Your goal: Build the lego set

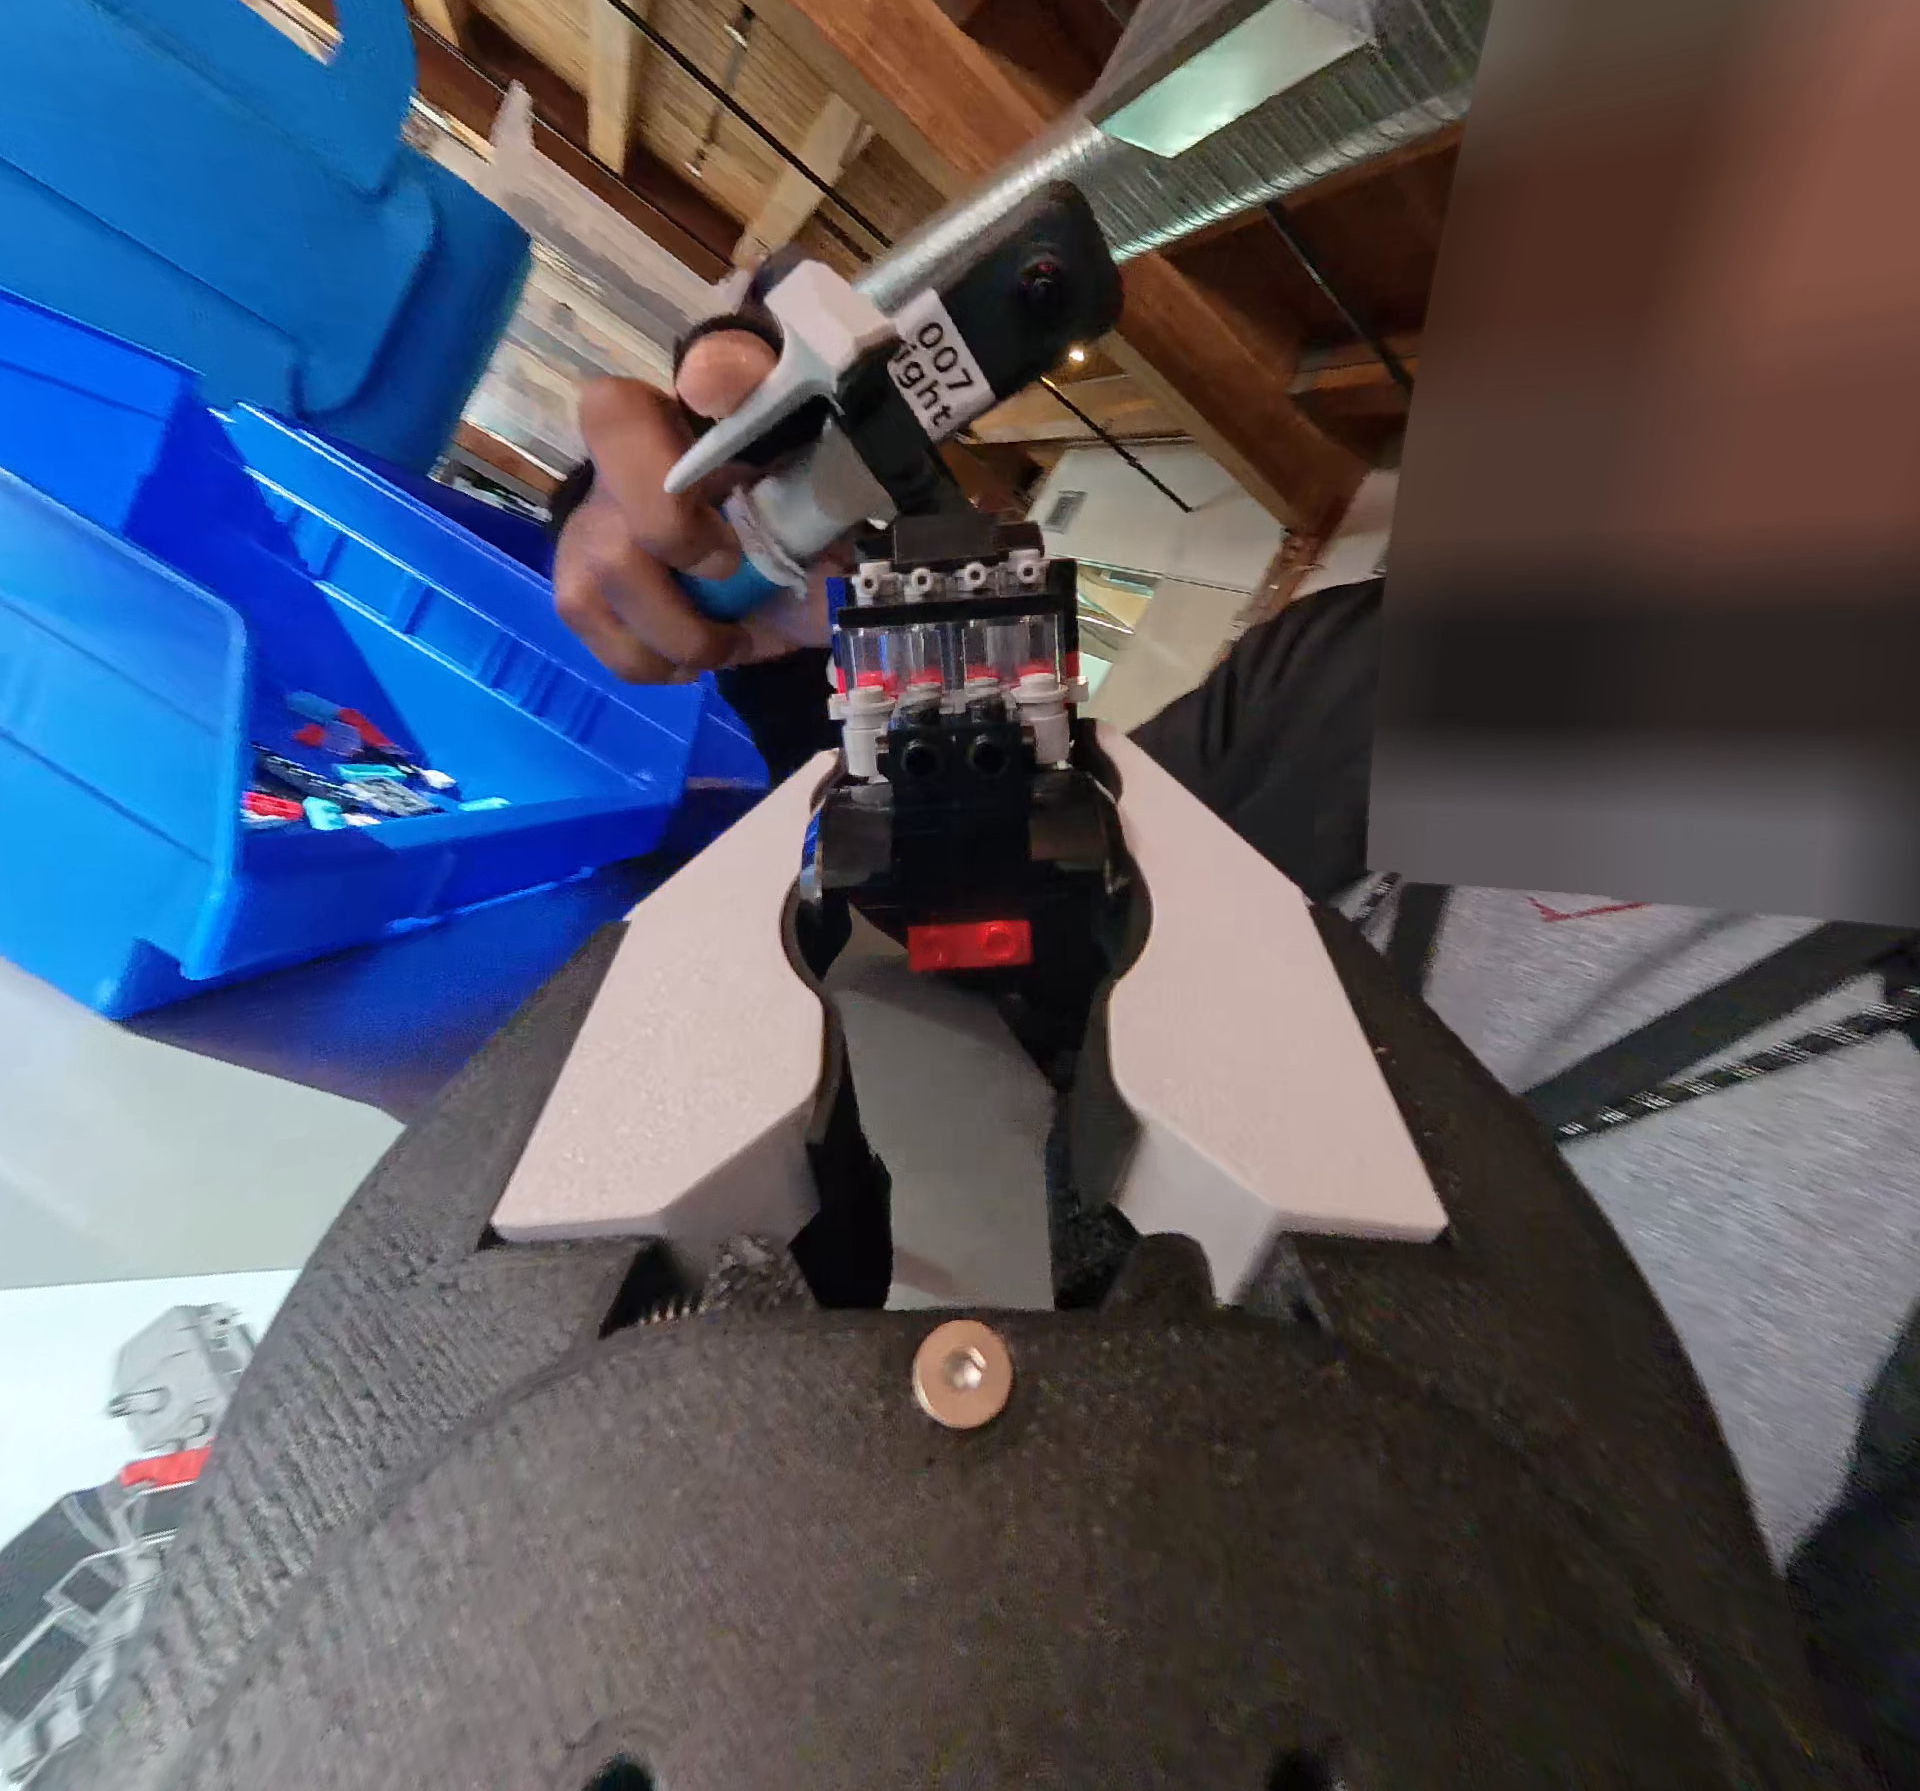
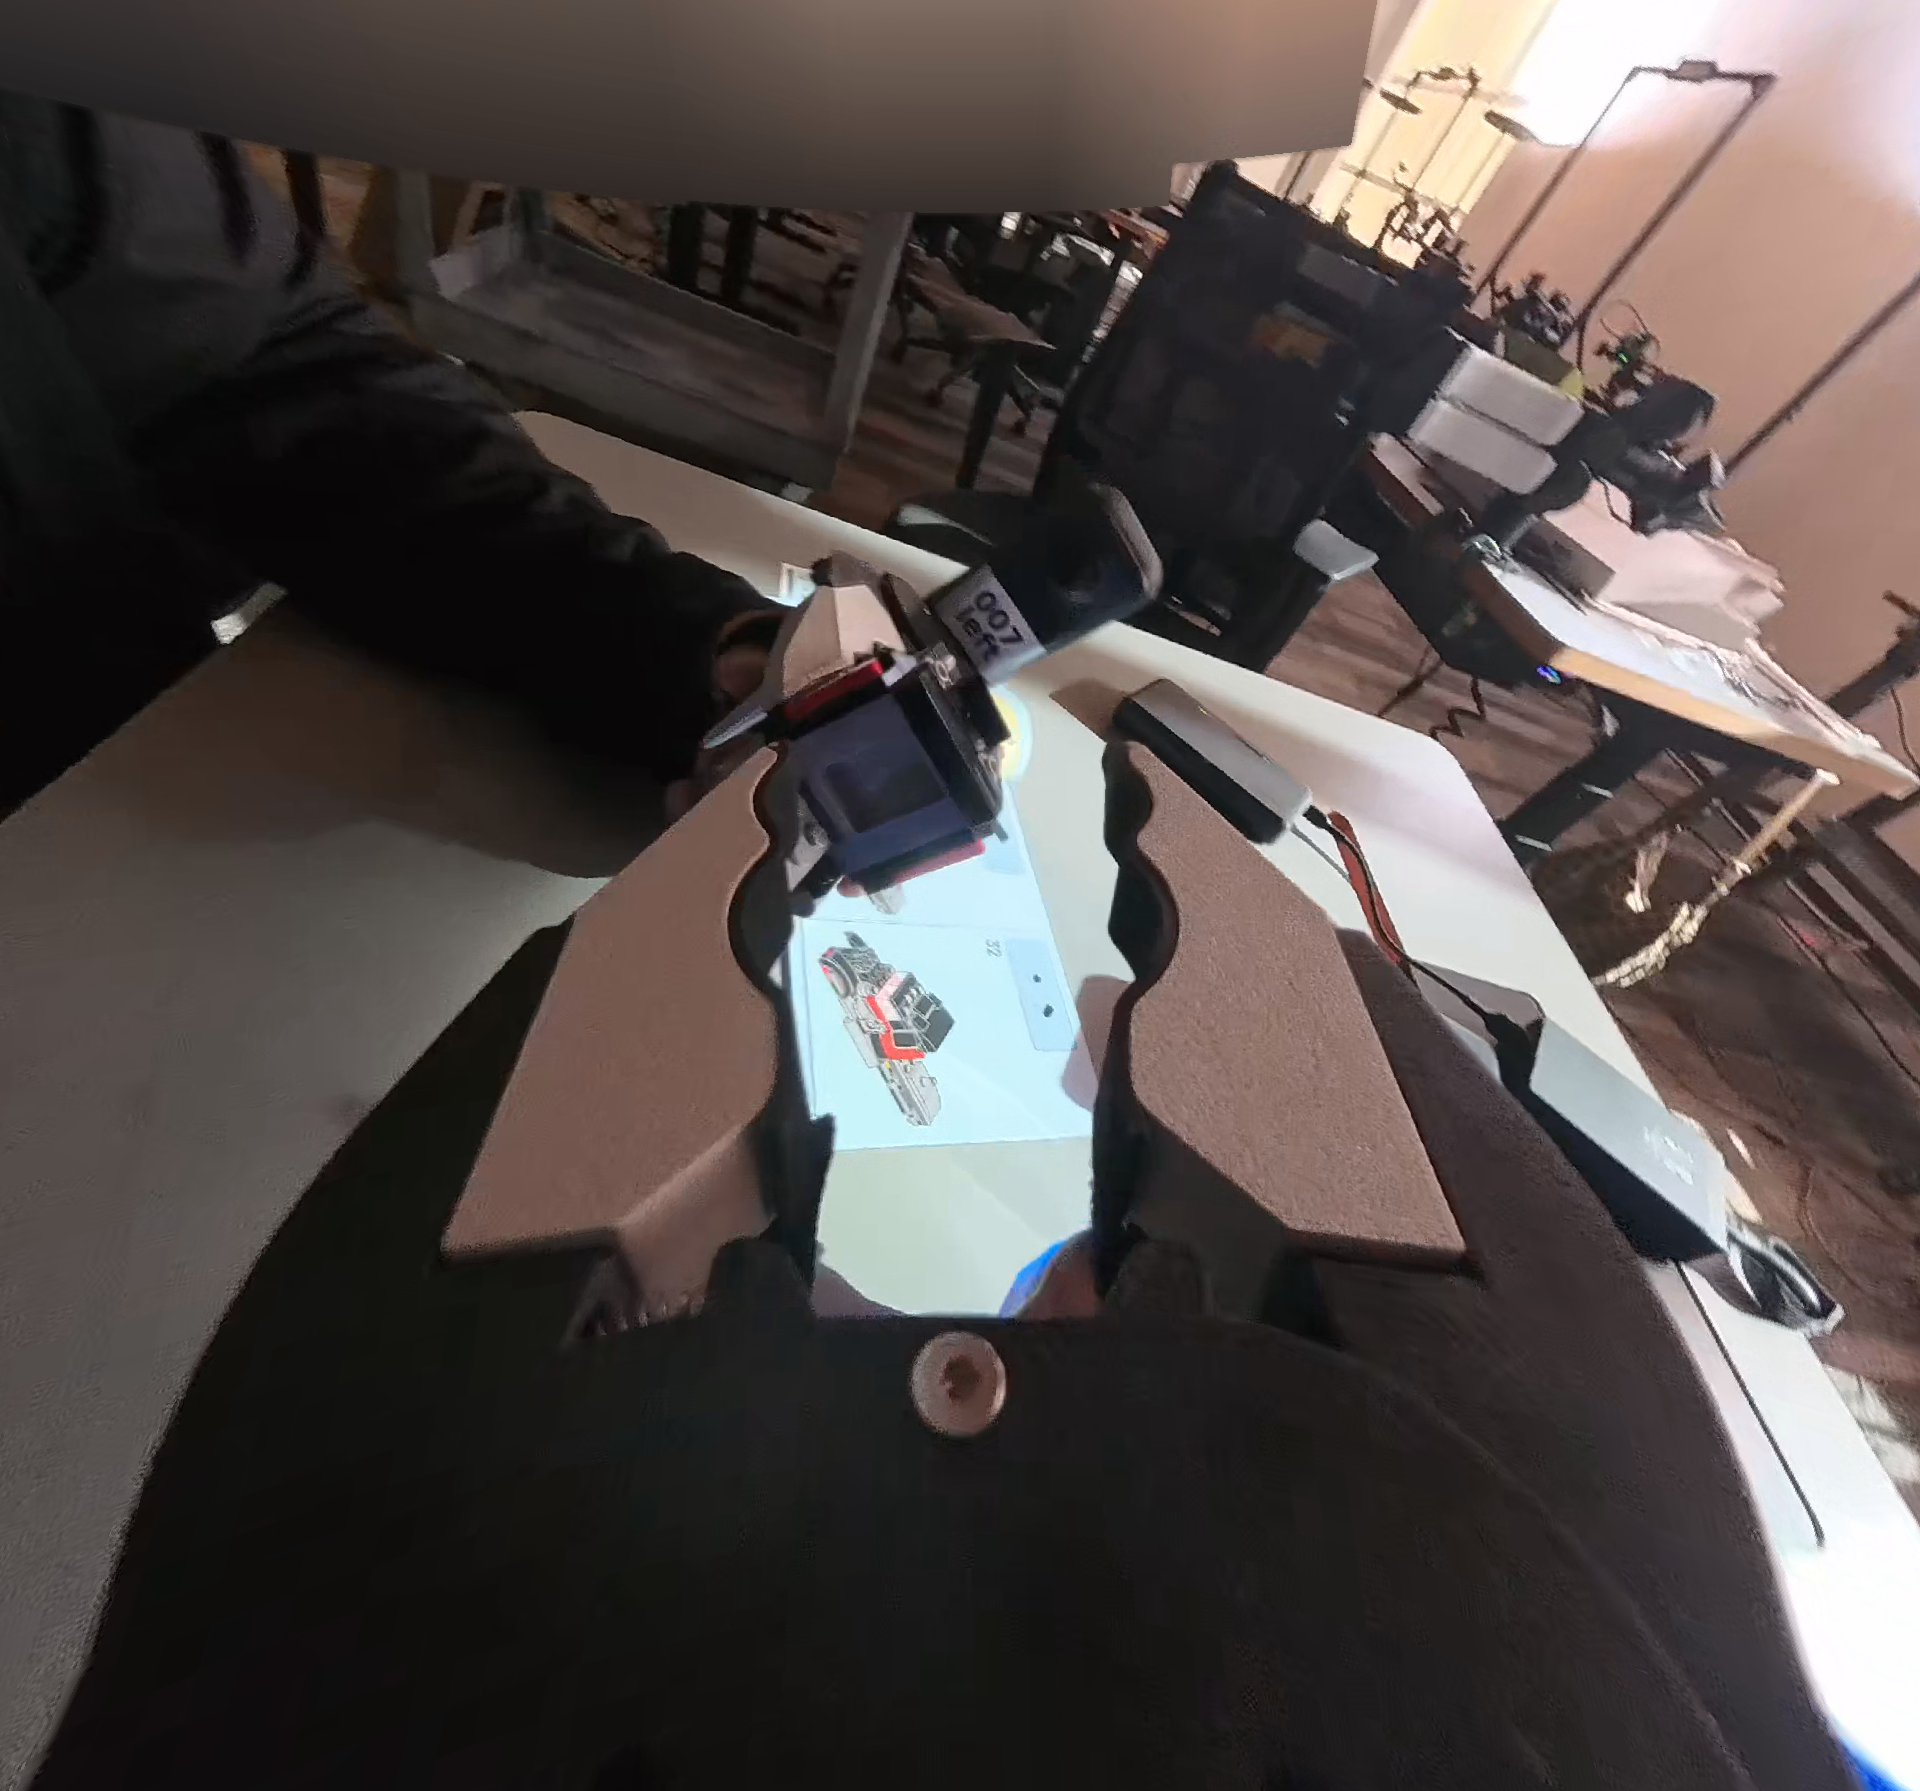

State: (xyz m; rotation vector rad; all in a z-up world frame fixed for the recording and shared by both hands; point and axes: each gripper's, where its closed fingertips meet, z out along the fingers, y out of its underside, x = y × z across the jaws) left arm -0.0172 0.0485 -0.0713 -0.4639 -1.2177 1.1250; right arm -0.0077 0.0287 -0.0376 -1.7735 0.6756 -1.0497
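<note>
A: One partly built lego model (image 1: 956, 765) is recorded, clamped between the left gripper (image 1: 961, 785) fingers and held aloft: black body, red plate, clear pieces on top.

B: Right gripper (image 2: 935, 806)?

A: Jaws spread, nothing gripped; the model (image 2: 883, 785) is seen just beyond its left fingertip.

B: Remaining?

A: Loose bricks (image 1: 353, 785) are listed in the blue bin (image 1: 499, 702); the instruction booklet (image 2: 935, 1035) lies open on the table (image 2: 260, 962). Completion is judged partial, further pieces outstanding.
</note>
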